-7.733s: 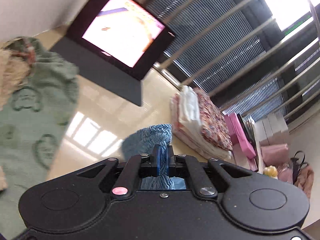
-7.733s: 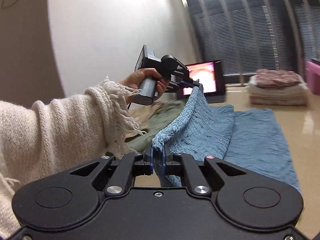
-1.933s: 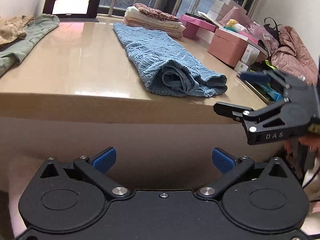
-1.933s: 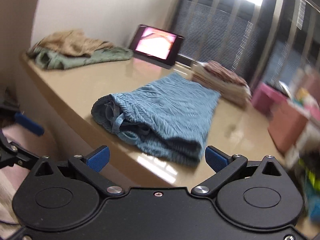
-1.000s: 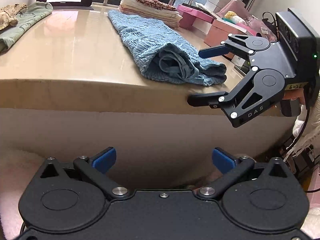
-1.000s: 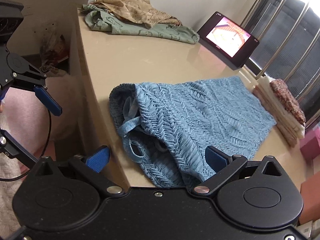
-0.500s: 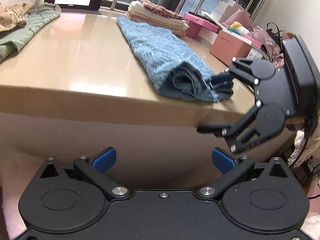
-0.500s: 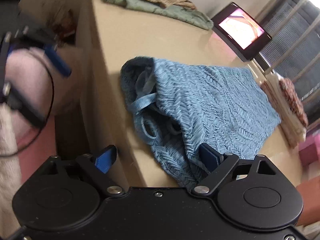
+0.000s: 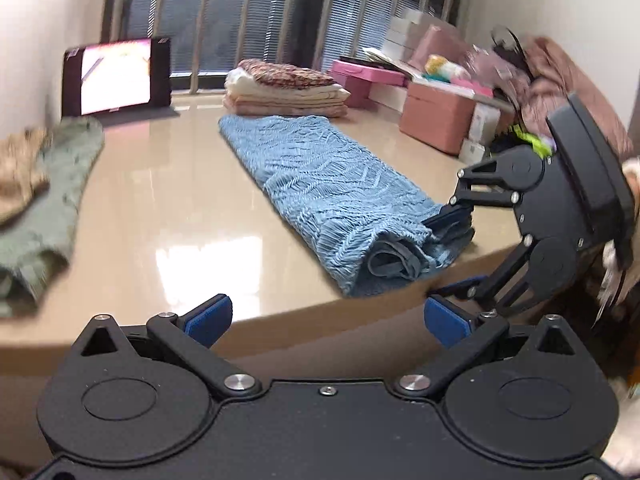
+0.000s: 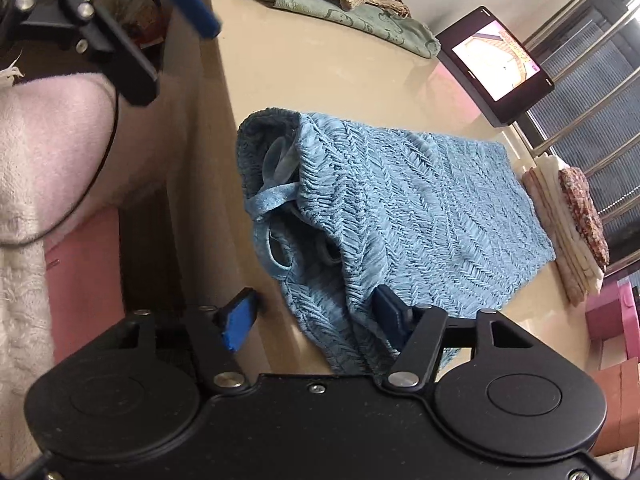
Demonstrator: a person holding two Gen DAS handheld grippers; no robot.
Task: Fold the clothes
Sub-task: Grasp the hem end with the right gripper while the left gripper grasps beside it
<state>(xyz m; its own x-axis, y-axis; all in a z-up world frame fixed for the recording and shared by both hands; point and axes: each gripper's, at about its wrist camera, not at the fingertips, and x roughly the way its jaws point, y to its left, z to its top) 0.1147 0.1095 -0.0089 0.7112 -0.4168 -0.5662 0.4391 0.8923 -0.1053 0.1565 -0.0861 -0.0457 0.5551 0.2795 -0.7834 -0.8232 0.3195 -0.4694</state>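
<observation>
- Blue knitted garment (image 10: 420, 216), folded into a long strip, lying on the beige table (image 9: 168, 216) with its open end and drawstrings at the near edge.
- Right gripper (image 10: 316, 316) angled down over that near end, jaws closing: far pad buried against the knit's right-hand fold, near pad off the table edge, still clear of the cloth; corner of the garment between the two, not yet pinched.
- From the left wrist view, same right gripper (image 9: 452, 256) ahead and to the right, one finger on top of the blue garment's (image 9: 332, 188) end, the other below the table edge.
- Left gripper (image 9: 326, 318) spread wide, nothing between its blue pads, held short of the table edge with the garment's end just ahead and slightly right.
- Left gripper (image 10: 192, 0) also seen up and to the left of the right gripper, off the table, empty.
- Farther ahead of both: lit tablet (image 9: 116, 76), stack of folded cloths (image 9: 284, 92) beyond the blue strip, green garment (image 9: 52, 184) with a tan one (image 9: 20, 176) on it, well to the left.
- Pink boxes (image 9: 436, 120) beyond the table, to the right.
</observation>
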